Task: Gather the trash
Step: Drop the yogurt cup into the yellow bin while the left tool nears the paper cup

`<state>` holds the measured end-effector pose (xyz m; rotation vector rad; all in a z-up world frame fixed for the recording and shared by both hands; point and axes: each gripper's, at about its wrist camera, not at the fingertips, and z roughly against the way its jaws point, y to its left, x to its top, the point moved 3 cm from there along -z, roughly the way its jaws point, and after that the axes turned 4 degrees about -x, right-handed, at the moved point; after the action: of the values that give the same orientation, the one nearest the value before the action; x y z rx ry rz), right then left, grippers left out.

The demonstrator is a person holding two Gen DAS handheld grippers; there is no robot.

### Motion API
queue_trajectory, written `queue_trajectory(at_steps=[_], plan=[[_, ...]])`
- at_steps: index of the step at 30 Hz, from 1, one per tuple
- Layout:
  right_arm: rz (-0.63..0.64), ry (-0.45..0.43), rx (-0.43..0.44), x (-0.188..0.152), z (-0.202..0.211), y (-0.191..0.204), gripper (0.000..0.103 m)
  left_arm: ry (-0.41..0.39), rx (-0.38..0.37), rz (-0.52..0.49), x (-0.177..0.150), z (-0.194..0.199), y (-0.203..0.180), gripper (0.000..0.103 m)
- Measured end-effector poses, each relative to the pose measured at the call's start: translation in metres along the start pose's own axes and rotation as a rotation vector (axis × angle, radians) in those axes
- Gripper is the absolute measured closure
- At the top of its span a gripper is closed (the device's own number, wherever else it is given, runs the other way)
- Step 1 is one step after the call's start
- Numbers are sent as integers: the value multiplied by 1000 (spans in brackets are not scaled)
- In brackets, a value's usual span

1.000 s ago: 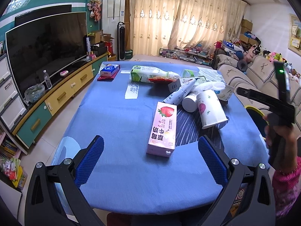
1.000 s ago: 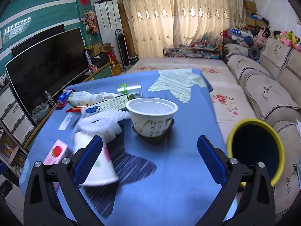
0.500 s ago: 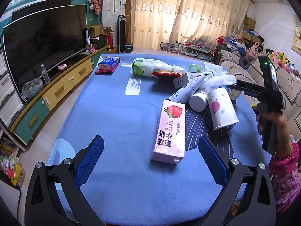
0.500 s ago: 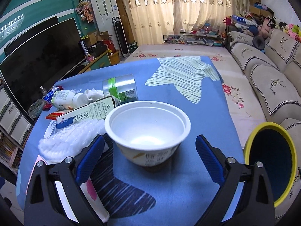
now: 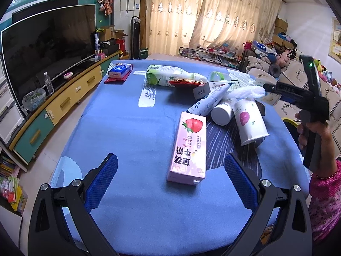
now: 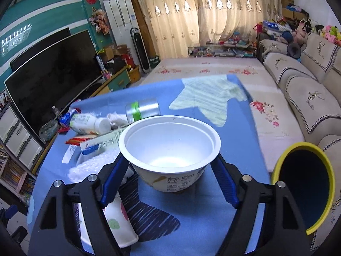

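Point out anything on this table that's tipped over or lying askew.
The paper cup, green-label bottle, pink strawberry carton and silver can all lie on their sides on the blue table. Only the white bowl stands upright. No spill shows.

Both wrist views angled down over blue table; right nearer; shared trash pile.

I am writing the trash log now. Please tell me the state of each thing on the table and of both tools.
White bowl: upright, empty, between the right tool's pads.
Right tool: closing around the bowl.
Left tool: open, holding nothing.
Pink milk carton: lying flat.
Paper cup: tipped over.
Yellow-rimmed bin: open.
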<state>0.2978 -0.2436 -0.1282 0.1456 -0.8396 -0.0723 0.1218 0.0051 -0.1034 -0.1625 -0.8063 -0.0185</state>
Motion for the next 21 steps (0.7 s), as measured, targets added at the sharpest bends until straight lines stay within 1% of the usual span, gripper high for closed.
queue_trajectory(at_steps=[5,10,13,14,17,21], plan=[[-24,-48,-28,-1,31,-21,29,-6,-12,-9,-2,5,-6,4],[-91,-62,-142,-16,53,-78,29,-7,-32,-29,-4,9,-18,4],[-155,-40,-225,-30,57,-126,29,-3,-48,-38,-5,9,-26,4],[-175,-26,-266,-36,56,-144,29,1,-56,-42,-5,7,-30,4],[-216,22,-349,-51,48,-184,29,12,-70,-52,-4,2,-40,4],[-245,94,-405,-67,25,-220,29,37,-94,-70,-2,-9,-58,4]])
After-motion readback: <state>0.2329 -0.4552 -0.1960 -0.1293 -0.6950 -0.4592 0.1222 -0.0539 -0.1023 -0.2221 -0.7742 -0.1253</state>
